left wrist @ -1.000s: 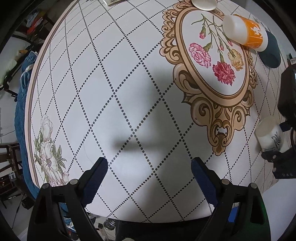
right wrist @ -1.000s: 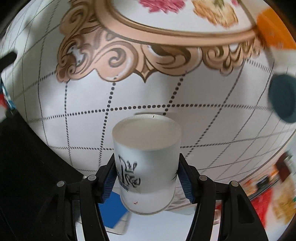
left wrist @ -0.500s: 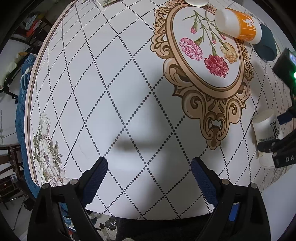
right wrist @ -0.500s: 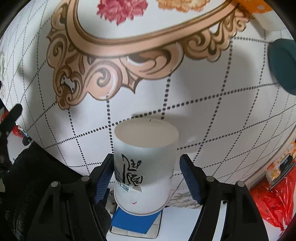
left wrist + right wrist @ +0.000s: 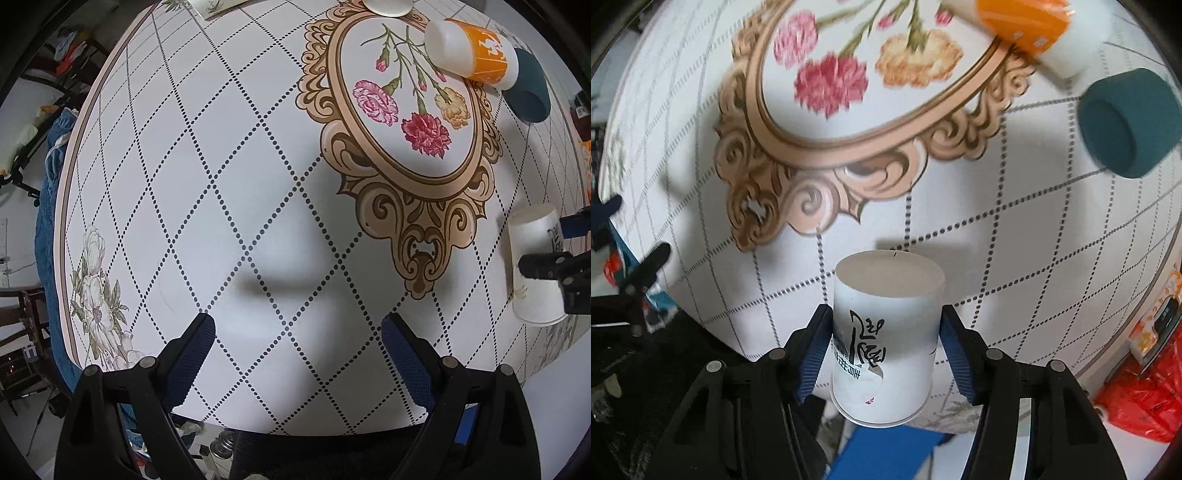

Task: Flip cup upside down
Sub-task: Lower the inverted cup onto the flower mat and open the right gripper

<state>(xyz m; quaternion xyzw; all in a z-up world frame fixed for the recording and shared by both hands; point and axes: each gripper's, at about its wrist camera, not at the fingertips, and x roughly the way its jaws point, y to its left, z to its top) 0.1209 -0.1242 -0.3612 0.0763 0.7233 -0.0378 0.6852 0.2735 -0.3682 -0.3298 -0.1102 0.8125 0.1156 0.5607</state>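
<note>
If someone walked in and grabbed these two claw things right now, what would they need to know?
Right gripper: shut on the white paper cup, held by its sides above the near edge of the table. The cup's closed base points away from the camera and its rim toward it, so it looks partway through the flip.

Left gripper: open, holding nothing, over a bare patch of table.

Also there: an orange and white cup on its side and a dark teal cup, at the far right of the table.

Left to do: finish turning the white cup, set it rim down, let go.
</note>
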